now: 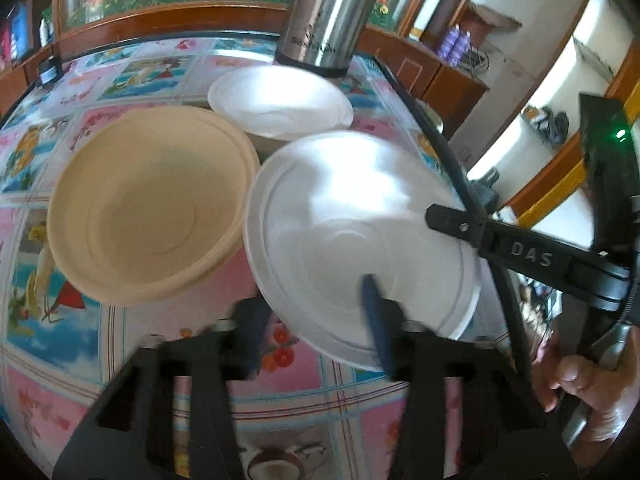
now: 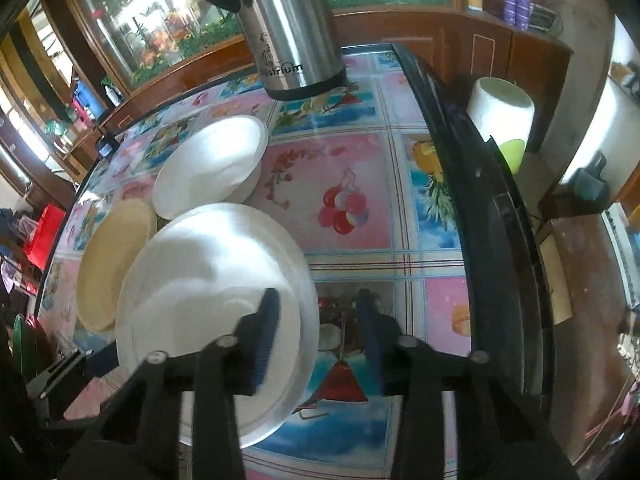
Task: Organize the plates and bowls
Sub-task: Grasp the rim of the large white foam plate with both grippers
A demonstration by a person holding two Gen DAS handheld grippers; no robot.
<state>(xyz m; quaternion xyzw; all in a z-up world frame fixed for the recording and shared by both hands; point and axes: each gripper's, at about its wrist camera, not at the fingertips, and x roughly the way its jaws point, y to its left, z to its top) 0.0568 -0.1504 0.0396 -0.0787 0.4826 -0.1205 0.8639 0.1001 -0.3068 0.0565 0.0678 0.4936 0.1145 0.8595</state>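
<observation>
The near white bowl (image 1: pixel 360 240) sits mid-counter, at three o'clock of the tan bowl (image 1: pixel 152 204). Both claws, left (image 1: pixel 316 332) and right (image 2: pixel 320 336), gape, straddling its rim ungripped (likely light, thin, slippery): pinch the rim.

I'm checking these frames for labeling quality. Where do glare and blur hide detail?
Left wrist view: glare washes out the near white plate and far white bowl; left gripper fingers are motion-smeared; the beige bowl stays readable. Right wrist view: glare blanks the white plate and bowl; the steel flask is sharp; fisheye bends the table edge.
</observation>
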